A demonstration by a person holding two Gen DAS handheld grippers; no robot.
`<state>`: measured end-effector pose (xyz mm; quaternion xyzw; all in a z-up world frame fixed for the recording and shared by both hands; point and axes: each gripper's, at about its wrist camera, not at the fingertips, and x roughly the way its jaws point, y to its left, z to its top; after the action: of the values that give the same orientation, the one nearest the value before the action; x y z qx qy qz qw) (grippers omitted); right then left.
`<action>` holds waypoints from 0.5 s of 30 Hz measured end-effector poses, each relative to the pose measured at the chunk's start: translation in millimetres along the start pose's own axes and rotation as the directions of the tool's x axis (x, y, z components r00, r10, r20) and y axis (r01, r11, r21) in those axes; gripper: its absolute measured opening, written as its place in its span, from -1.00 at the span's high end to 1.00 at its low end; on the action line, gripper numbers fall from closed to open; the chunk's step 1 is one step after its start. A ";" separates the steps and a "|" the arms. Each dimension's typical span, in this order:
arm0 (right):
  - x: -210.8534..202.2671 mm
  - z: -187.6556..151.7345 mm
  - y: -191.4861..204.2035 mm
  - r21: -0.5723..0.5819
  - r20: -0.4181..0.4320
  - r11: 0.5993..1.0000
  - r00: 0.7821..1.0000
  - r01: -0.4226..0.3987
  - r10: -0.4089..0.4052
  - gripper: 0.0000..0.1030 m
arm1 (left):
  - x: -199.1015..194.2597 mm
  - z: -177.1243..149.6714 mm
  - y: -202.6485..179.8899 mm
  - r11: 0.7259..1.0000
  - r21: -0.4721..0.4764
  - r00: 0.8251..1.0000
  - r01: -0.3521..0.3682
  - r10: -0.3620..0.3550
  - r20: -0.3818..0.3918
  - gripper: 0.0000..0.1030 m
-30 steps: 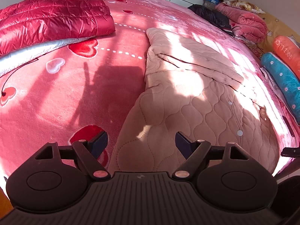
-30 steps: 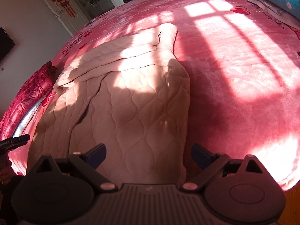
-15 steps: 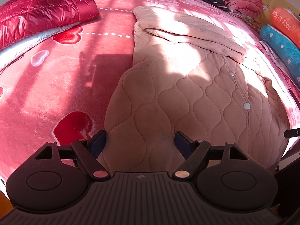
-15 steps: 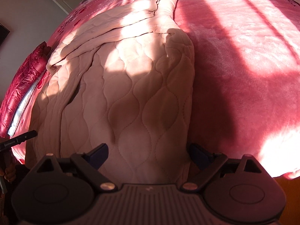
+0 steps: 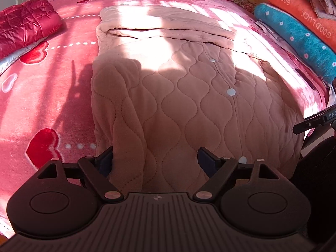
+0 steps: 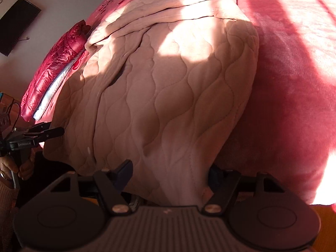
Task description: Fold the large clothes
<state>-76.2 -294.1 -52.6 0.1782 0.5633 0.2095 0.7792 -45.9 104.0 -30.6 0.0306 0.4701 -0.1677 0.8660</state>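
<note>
The quilted beige coat (image 5: pixel 168 96) lies lengthwise on the bed's pink heart-print blanket (image 5: pixel 42 96), its snap-buttoned front facing up and its hem hanging over the near edge of the bed. Part of the folding looks done: both sides appear to be turned in so that the body forms a long narrow panel, and at the far end a plain fleecy layer is laid flat across it. What seems left is the lengthwise fold, bringing the hem up toward the far end, and perhaps a second fold after that.

The left claw (image 5: pixel 155 159) is spread wide at the hem's left corner, fabric between its fingers but not pinched. The right claw (image 6: pixel 170 173) is equally wide at the hem's right corner, with cloth bulging between its fingers and nothing gripped. A folded red puffer jacket (image 5: pixel 23 25) sits well apart on the blanket.
</note>
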 end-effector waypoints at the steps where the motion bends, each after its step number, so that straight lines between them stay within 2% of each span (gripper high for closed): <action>1: 2.7 1.4 -2.3 0.019 -0.006 0.999 0.999 0.032 -0.032 -0.35 | 2.1 -0.6 -1.0 1.000 -0.001 1.000 -0.011 0.011 -0.001 -0.94; 4: 10.7 3.0 -1.9 0.023 -0.035 0.996 0.996 0.088 -0.087 -0.33 | 3.1 -0.9 -4.0 0.999 0.000 0.999 -0.041 0.041 -0.005 -0.82; 7: 18.2 2.9 4.7 -0.029 -0.065 0.992 0.990 0.127 -0.128 -0.34 | 1.1 0.1 -3.7 0.998 0.008 0.998 -0.069 0.069 -0.008 -0.48; 9: 19.9 2.0 9.3 -0.072 -0.077 0.989 0.988 0.132 -0.137 -0.33 | 0.4 1.4 1.3 0.997 0.000 0.997 -0.077 0.077 -0.008 -0.13; 10: 20.7 1.4 11.2 -0.092 -0.084 0.988 0.988 0.124 -0.132 -0.28 | -2.5 1.1 2.5 0.997 -0.009 0.997 -0.078 0.078 -0.007 -0.05; 12: 21.7 0.0 14.0 -0.129 -0.097 0.986 0.988 0.109 -0.122 -0.18 | -5.1 1.8 6.9 0.997 -0.034 0.997 -0.075 0.074 -0.007 0.26; 15: 19.3 0.1 13.7 -0.140 -0.081 0.984 0.989 0.114 -0.126 0.16 | -7.3 3.9 13.1 0.995 -0.082 0.998 -0.065 0.065 -0.009 0.41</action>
<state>-72.4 -272.3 -61.1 0.0813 0.5920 0.2077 0.7745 -42.2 117.5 -23.8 0.0107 0.4779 -0.1199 0.8701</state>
